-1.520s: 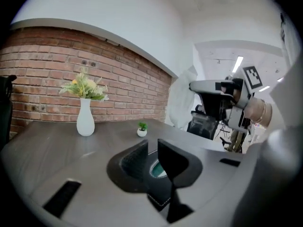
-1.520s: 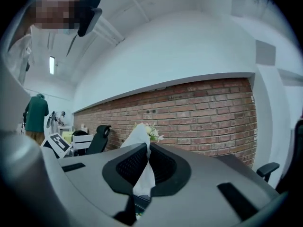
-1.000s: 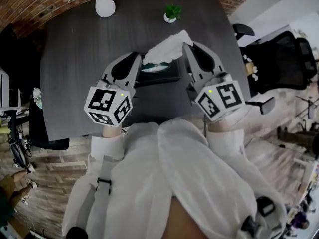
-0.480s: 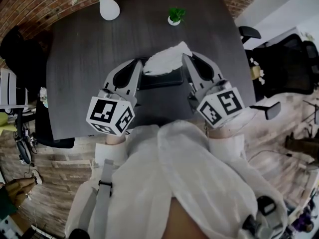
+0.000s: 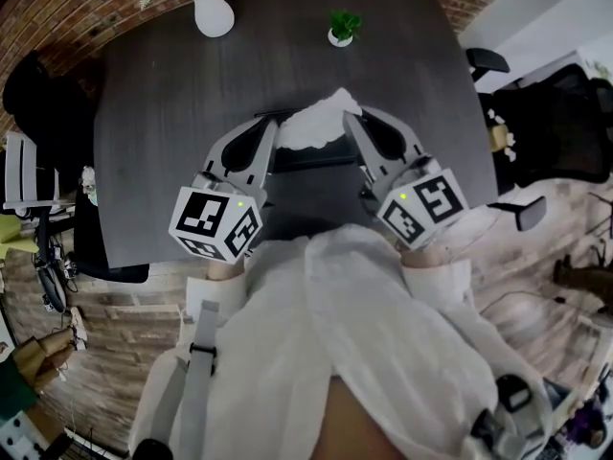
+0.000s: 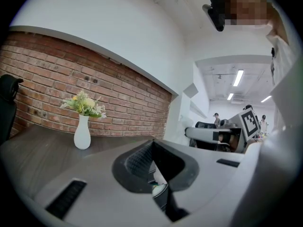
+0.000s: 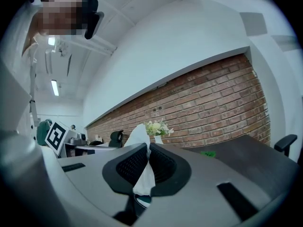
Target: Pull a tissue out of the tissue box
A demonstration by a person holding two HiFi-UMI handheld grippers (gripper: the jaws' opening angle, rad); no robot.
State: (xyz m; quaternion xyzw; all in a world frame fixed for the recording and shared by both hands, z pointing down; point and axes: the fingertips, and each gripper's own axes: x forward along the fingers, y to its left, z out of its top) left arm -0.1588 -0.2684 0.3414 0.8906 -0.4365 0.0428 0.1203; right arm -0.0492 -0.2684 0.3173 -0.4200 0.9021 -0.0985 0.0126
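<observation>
Pull nearly complete: the tissue (image 5: pixel 316 123) stands raised at the centre of the head view, above the dark tissue box (image 5: pixel 308 158) on the table (image 5: pixel 163 113). Whether its lower edge has left the slot cannot be told, so lifting it clear may be what is left. The right gripper (image 5: pixel 348 120) pinches the sheet between pressed jaws. The left gripper (image 5: pixel 273 127), jaws together, appears to nip a white sliver at its left edge. Both point roughly level toward upper centre, converging.
</observation>
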